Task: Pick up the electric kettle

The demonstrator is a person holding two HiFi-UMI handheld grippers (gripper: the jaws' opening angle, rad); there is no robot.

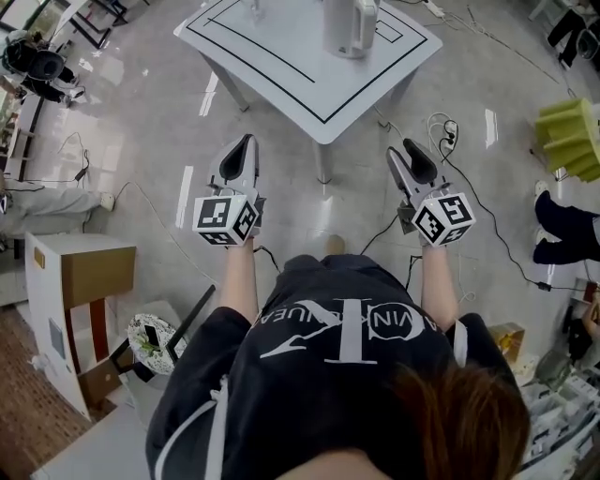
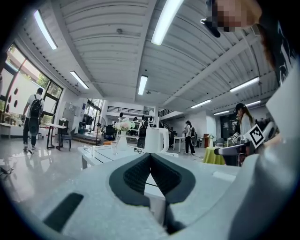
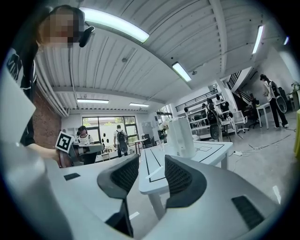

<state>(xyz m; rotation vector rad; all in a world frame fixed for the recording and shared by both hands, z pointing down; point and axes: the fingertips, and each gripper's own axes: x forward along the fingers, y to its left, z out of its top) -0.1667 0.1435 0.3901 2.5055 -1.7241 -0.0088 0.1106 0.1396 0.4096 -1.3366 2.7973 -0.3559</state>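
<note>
The white electric kettle (image 1: 349,26) stands upright on the white table (image 1: 281,70) with black lines, ahead of both grippers. Both grippers hang over the floor short of the table's near corner. My left gripper (image 1: 248,141) is shut with nothing between its pads, which meet at the tips in the left gripper view (image 2: 150,155). There the kettle (image 2: 155,139) shows straight ahead, well beyond the tips. My right gripper (image 1: 401,147) is open and empty; the right gripper view shows a clear gap between its pads (image 3: 152,173), with the kettle (image 3: 180,136) beyond them on the table (image 3: 206,152).
A vase of flowers (image 2: 123,135) stands on the table left of the kettle. Cables (image 1: 469,202) trail over the floor to the right. A cardboard box (image 1: 80,281) is at the left, a green-draped stand (image 1: 570,136) and a seated person's legs (image 1: 562,230) at the right.
</note>
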